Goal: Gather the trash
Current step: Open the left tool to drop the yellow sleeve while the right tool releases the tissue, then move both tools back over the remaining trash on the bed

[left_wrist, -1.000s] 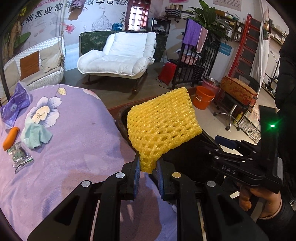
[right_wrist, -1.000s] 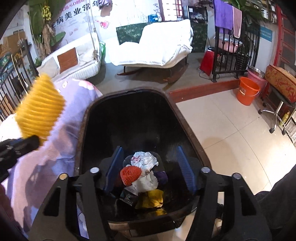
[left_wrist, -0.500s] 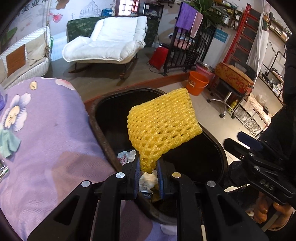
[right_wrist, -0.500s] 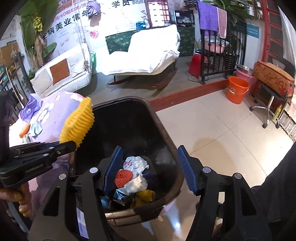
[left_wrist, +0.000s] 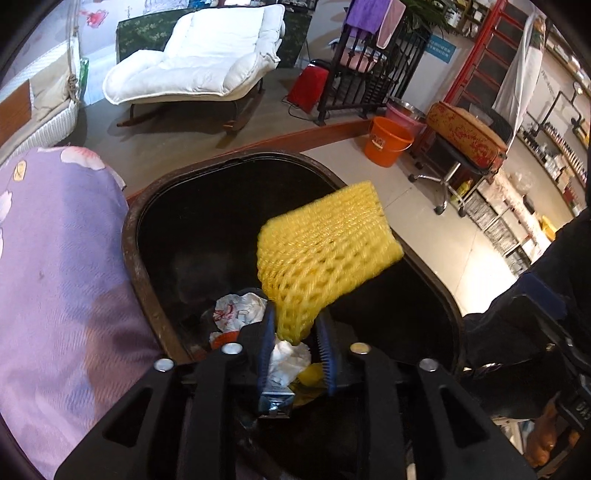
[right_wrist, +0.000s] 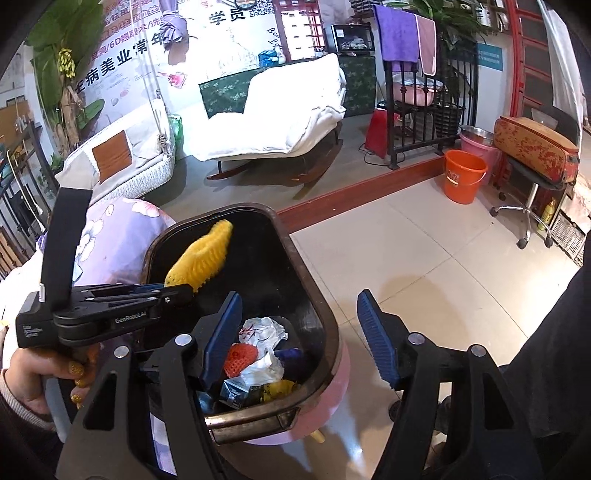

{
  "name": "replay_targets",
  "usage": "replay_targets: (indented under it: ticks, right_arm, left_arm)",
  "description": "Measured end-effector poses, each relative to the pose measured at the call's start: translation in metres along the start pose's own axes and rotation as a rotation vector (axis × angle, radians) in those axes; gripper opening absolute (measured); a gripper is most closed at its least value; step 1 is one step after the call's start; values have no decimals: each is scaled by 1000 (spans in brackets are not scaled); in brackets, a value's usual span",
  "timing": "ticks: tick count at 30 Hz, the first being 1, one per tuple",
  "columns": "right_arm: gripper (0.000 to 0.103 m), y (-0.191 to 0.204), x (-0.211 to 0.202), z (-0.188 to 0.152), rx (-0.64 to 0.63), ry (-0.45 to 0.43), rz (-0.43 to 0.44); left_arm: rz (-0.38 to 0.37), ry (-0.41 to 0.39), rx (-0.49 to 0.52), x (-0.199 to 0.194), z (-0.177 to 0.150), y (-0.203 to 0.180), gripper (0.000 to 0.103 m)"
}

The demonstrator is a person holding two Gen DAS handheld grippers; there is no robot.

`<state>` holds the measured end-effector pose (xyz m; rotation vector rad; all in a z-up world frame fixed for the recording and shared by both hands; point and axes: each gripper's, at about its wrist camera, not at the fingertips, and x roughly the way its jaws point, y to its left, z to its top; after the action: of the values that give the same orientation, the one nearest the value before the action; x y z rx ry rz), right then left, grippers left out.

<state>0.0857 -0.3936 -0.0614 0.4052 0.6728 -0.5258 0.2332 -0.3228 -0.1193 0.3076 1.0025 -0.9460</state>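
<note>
While the left gripper (left_wrist: 295, 345) opens its jaws over the dark oval trash bin (left_wrist: 147, 295), the yellow foam fruit net (left_wrist: 325, 254) slips loose between them; next, withdraw clear. The right gripper (right_wrist: 299, 339) hangs wide, empty.

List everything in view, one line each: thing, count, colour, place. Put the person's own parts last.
foam net: 1, yellow, over the bin, lower end between the left gripper's opening jaws
trash bin: 1, dark with brown rim, on the floor beside the bed
crumpled paper: several, white, in the bin
small foam net: 1, red-orange, in the bin
bedcover: 1, purple floral, left of the bin
rocking lounger: 1, white, far side of the room
bucket: 1, orange, on the floor by the railing
towel: 1, purple, on the railing
left gripper: 1, black, blue pads, above the bin
right gripper: 1, black, open, empty
hand: 1, holding the left gripper's handle
</note>
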Motion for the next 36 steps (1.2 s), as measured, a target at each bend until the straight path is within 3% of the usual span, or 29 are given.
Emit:
replay_targets:
  ticks: [3,8,15,25,36]
  right_arm:
    - [66,-6,-1,0,10,-3,-5]
    - [72,-10,0,3,20,-10,-13]
    - [72,5,4,8,1,-8,13]
    - [74,49,4,9,-64,2,111]
    - [74,142,12,9,-216,37,288]
  left_arm:
    - [9,-11,20,-1,1,0,65]
    - [48,-33,52,-8,-1,-2,68]
    - [89,-145,78,-47,-12,0,75]
    - [152,-244,-2,-100,-43,31,78]
    - [309,-272,-147,-144,-90,95,78]
